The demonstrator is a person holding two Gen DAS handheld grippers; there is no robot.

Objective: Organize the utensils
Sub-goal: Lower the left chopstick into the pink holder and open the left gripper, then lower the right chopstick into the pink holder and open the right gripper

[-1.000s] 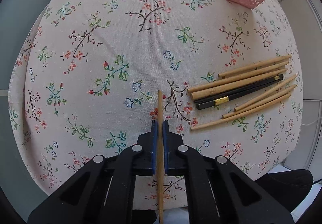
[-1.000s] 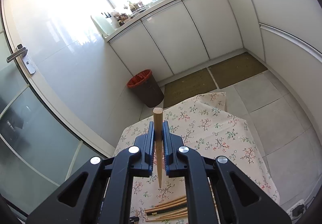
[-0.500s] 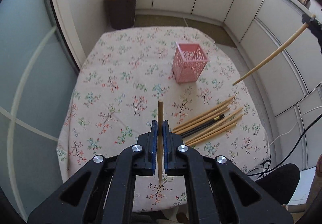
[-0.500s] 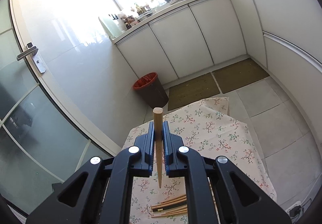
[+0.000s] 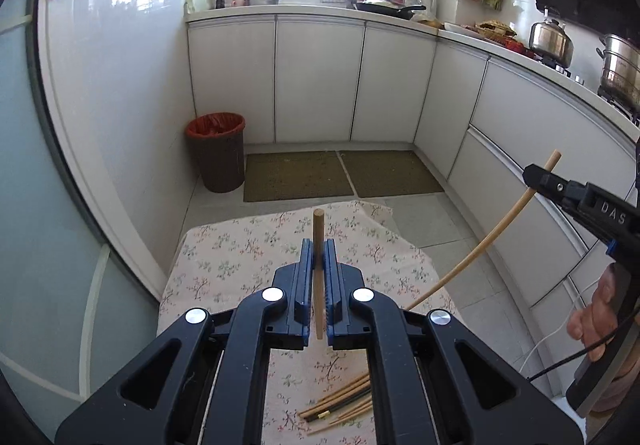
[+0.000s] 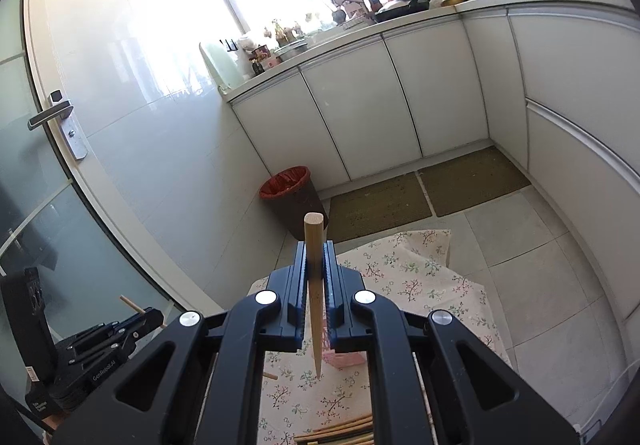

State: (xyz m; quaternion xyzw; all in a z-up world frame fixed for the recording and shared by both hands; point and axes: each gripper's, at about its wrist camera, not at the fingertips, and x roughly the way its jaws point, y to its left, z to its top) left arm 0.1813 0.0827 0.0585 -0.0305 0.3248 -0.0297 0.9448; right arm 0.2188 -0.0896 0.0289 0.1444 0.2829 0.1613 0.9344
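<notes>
Your left tongs (image 5: 319, 259) and right tongs (image 6: 316, 269) each pinch a light, stiff, slippery bamboo chopstick (image 5: 319, 241) near its thick end; hold firmly.

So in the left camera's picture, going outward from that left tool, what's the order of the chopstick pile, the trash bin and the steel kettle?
1. Chopstick pile: lowest in the frame, on the floral tablecloth under the left tool.
2. Trash bin: on the floor past the table, to the left.
3. Steel kettle: on the far counter, upper right.
</notes>
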